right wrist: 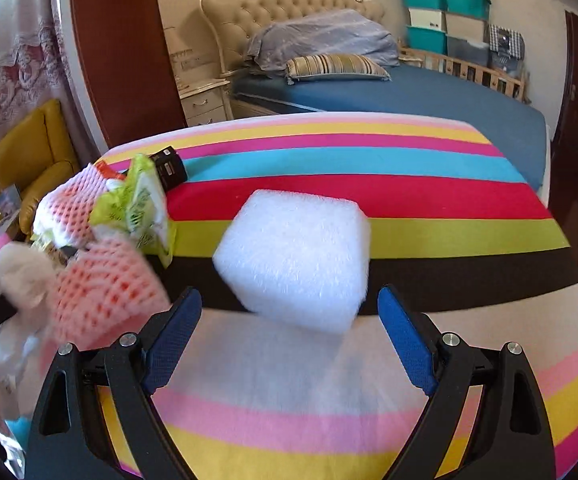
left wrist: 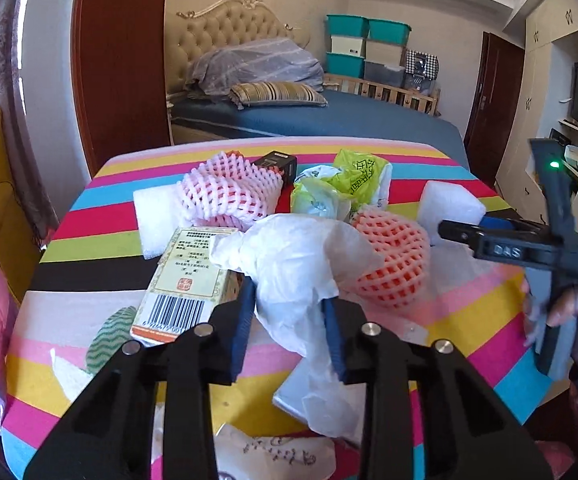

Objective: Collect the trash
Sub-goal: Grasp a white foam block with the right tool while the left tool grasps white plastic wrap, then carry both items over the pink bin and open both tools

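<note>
Trash piled on the striped worktop (left wrist: 101, 280)

Crumpled white tissue (left wrist: 289, 264) sits beside an orange foam net (left wrist: 393, 260), a pink foam net (left wrist: 229, 192), a green bag (left wrist: 353, 180) and a white foam block (right wrist: 297, 264).

Striped counter (left wrist: 89, 216) strewn with packing scraps.

On its bright striped cloth lie a white foam block (right wrist: 297, 264) near the right side, a flatter foam slab (left wrist: 155, 220) at the left, two pink foam nets (left wrist: 229, 192) (left wrist: 393, 260), a crumpled green-printed bag (left wrist: 353, 180), a small black box (left wrist: 277, 162) at the back, and a barcoded carton (left wrist: 185, 280) beside crumpled white paper (left wrist: 293, 264).
</note>
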The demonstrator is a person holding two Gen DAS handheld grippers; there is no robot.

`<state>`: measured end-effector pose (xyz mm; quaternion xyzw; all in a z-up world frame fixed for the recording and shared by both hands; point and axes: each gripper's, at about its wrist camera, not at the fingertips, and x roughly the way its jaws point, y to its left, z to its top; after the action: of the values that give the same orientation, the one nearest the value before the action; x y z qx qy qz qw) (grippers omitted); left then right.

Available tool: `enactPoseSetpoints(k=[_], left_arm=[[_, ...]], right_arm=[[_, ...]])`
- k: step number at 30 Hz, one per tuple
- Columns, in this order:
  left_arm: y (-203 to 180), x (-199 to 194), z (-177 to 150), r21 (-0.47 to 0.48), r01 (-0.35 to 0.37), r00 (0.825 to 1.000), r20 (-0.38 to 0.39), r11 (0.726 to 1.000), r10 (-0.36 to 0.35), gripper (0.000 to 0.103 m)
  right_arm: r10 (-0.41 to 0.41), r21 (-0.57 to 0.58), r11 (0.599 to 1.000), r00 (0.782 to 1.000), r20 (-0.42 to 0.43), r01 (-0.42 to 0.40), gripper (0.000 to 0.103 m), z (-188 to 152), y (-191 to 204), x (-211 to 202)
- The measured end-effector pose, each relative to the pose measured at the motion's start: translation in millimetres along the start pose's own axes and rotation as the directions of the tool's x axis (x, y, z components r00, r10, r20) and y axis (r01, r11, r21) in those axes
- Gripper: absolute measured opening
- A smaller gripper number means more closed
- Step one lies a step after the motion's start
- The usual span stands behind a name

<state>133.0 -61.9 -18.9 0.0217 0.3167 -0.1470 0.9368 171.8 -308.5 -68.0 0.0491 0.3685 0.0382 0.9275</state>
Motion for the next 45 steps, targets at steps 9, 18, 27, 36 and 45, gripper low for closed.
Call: enactPoseSetpoints(k=[9,18,27,36,45], left_arm=[[11,-22,3,-0.073,0.051,0.995,0.087,0.996,-0.045,0.031],[17,-33,4,-0.084,0.052,0.991,0.131,0.995,-0.041,0.031],[49,-65,-2,-0.115,-0.006,0.984,0.178,0.993,0.027,0.031],[100,-97,-19,-0.176,-0.109,0.971,0.190,0.978,0.142,0.031],[153,-131,-46,-0.277,-0.227,0.944,0.171,0.934,0.281,0.032]], right_arm=[[0.008,-0.043,0.999,0.993,0.119,-0.003,0.028,-13,3,-41],[0.064,-0.089,0.995,0.984,0.166,-0.050,0.028,-26,16,-78],[0.234,-0.274,0.945,0.954,0.185,-0.179,0.028,-28,93,-114],[0.349,-0.427,0.862,0.931,0.110,-0.273,0.028,-37,176,-110],[0.439,-0.533,0.769,0.898,0.040,-0.353,0.028,-44,244,-110]])
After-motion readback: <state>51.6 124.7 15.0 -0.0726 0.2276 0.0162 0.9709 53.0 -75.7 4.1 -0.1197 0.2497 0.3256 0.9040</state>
